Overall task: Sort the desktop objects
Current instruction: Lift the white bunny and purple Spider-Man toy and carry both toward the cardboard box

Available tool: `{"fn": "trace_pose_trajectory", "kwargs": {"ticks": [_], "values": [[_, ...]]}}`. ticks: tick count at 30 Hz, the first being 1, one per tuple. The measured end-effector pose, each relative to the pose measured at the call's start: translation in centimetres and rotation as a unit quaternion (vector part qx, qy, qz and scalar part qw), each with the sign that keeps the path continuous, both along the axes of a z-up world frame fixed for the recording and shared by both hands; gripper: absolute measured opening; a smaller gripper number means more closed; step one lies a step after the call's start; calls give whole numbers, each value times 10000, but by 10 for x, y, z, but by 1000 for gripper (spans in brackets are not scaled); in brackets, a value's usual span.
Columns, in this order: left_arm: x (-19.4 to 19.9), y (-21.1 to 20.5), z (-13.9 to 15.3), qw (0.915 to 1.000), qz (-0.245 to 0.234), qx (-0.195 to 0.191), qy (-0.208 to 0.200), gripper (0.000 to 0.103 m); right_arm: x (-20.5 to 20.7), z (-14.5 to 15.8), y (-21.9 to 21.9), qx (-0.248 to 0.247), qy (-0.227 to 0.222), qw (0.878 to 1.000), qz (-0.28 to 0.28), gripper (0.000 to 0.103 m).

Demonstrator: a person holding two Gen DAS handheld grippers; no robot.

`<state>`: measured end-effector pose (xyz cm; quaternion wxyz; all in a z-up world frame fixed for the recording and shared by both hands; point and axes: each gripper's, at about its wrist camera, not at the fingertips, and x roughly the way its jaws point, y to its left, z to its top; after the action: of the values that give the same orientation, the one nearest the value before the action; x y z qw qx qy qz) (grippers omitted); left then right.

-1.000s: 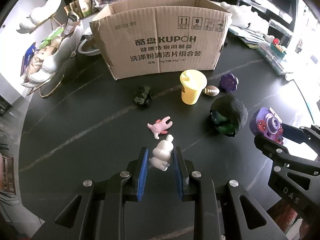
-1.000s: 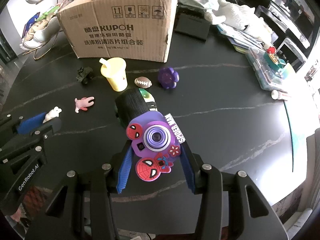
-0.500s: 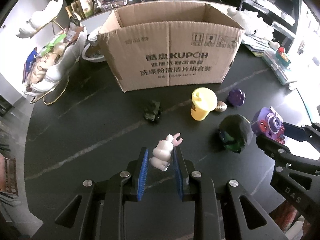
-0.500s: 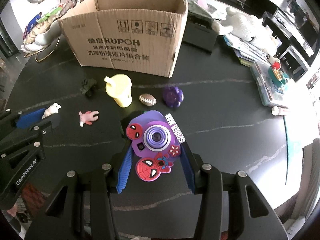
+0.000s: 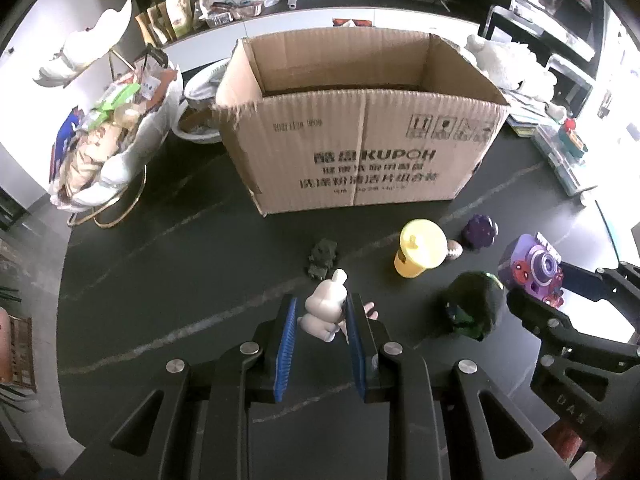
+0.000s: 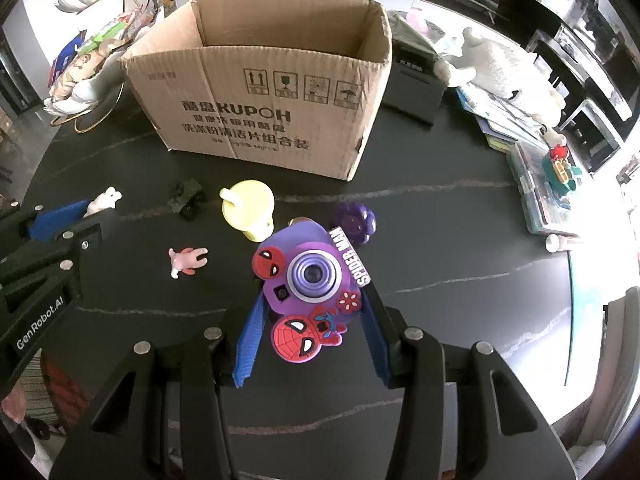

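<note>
My left gripper [image 5: 320,312] is shut on a small white rabbit figure [image 5: 326,304], held above the dark table. My right gripper [image 6: 312,300] is shut on a purple Spider-Man toy camera [image 6: 310,280]; the same camera [image 5: 534,270] shows at the right of the left wrist view. An open cardboard box [image 5: 360,128] stands ahead of both grippers, its inside looking bare. On the table in front of it lie a yellow cup [image 5: 420,254], a dark toy vehicle [image 5: 322,258], a pink figure [image 6: 186,261], a purple flower toy [image 6: 356,220], a tiny football [image 5: 454,249] and a black-green toy [image 5: 474,310].
A white wing-shaped rack [image 5: 108,140] full of packets stands at the left of the table. Books and clear plastic cases [image 6: 548,184] line the right edge, with a white plush [image 6: 488,64] and a black box [image 6: 416,88] behind the carton.
Both grippers have risen and moved toward the cardboard box with their toys held. The box looms larger and its inside now shows; the table objects have slid lower in both views.
</note>
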<state>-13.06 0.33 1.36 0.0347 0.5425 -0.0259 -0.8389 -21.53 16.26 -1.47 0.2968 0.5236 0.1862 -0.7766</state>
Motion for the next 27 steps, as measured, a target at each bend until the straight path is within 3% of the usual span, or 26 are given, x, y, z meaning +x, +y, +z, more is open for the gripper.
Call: {"fn": "trace_pose_trajectory", "kwargs": {"ticks": [27], "values": [[-34, -13, 31, 9997, 59, 5, 238, 22, -31, 28, -31, -160, 78, 9998, 10, 43]]}}
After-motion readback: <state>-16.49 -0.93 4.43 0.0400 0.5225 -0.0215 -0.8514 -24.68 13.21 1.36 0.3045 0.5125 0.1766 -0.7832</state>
